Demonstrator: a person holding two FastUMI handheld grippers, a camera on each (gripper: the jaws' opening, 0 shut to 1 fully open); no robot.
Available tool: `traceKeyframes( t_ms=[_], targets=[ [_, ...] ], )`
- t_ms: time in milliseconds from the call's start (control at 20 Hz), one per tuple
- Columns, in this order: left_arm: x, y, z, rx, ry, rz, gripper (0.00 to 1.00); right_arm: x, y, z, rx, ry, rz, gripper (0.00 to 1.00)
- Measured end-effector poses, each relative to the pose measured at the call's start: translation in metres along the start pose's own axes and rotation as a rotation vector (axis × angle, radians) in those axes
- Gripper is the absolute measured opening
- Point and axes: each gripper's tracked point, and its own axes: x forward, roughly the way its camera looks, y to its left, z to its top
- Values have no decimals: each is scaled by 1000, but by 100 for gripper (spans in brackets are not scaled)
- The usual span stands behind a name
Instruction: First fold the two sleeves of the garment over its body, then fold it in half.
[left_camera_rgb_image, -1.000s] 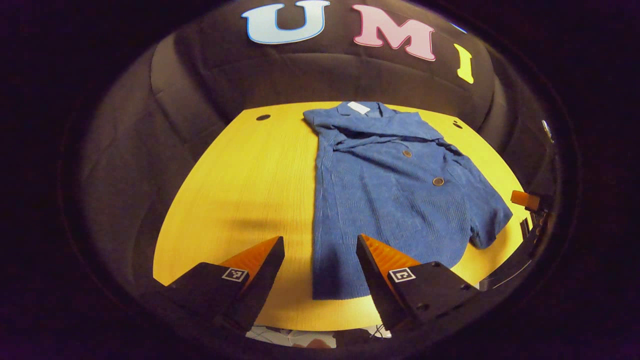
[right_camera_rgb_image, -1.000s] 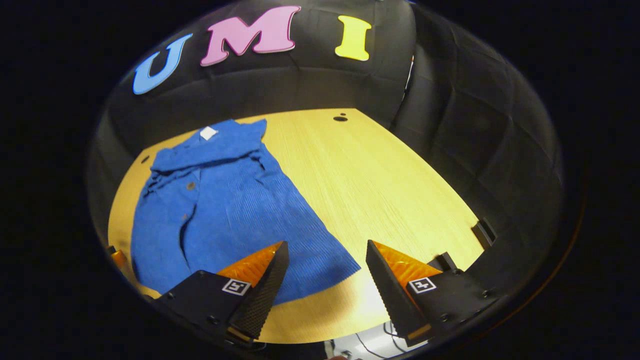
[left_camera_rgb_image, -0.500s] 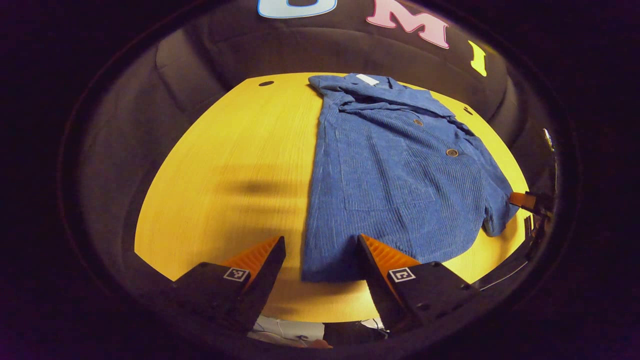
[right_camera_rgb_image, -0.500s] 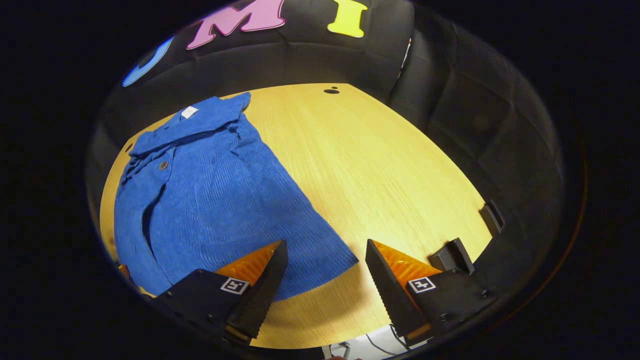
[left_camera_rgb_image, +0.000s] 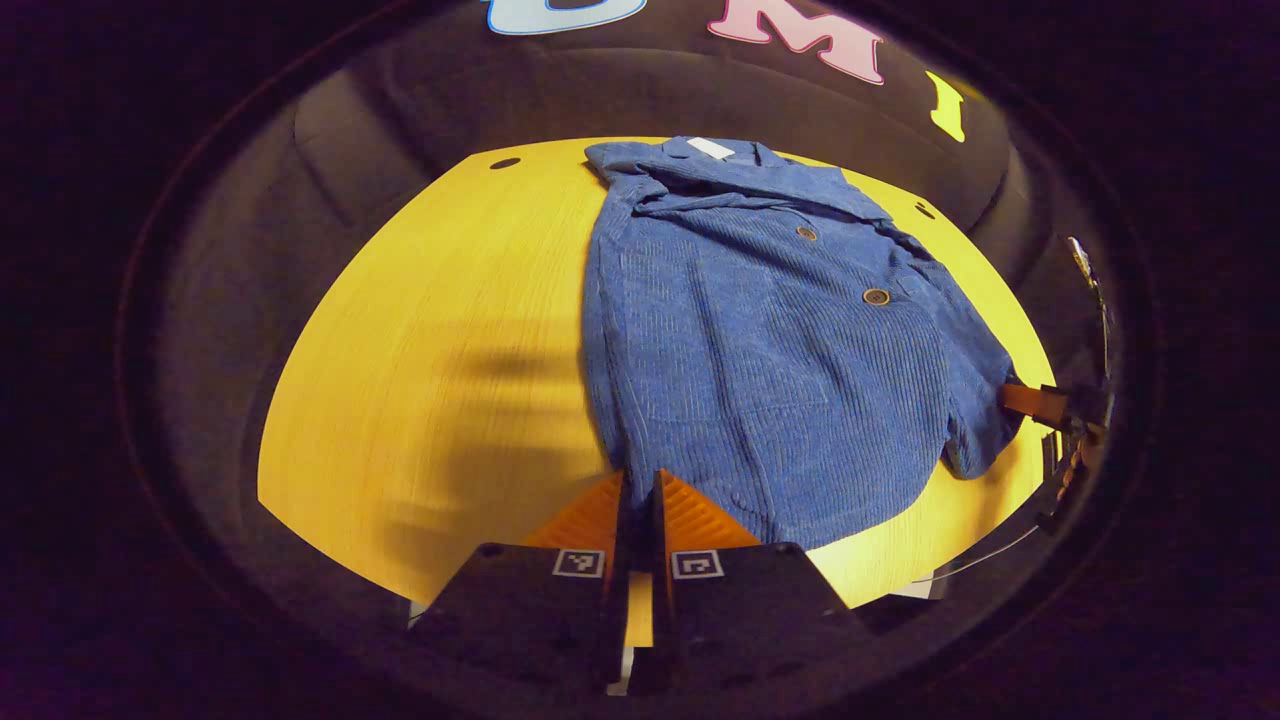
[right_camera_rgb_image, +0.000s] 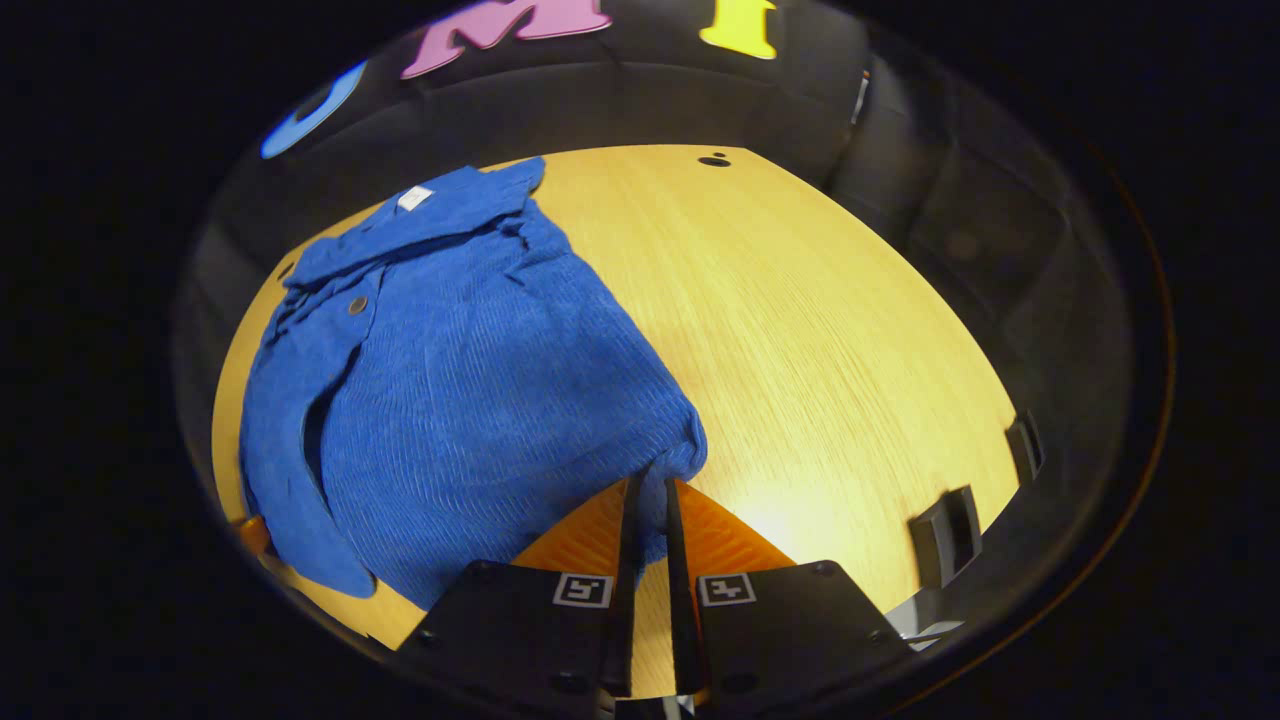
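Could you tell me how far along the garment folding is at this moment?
Sleeves look folded over the blue shirt. In hand: the left gripper and right gripper are each shut on a hem corner. Left: carry the hem to the collar for the half fold.

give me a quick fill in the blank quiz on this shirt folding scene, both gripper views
1. The blue shirt lies on a ____ table.
2. The left gripper is shut on the shirt's ____ edge.
3. The right gripper is ____ on the shirt's other bottom corner.
4. The white tag sits at the shirt's ____.

Missing words: yellow; bottom; shut; collar
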Motion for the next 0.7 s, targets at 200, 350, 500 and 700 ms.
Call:
traceKeyframes(
  t_ms=[200, 350, 500, 700],
  targets=[
    [0, -9, 7, -8, 18, -66, 0, 2, 4, 4, -5, 3, 49, 1],
    [0, -14, 11, -79, 20, -128, 0, -3, 15, 12, 38, 21, 161, 1],
    [-16, -15, 34, -182, -36, -187, 0, -18, 30, 52, 102, -39, 233, 1],
    [-39, -5, 93, -146, -134, -188, 0, -51, 66, 130, -6, -179, 315, 1]
  ],
)
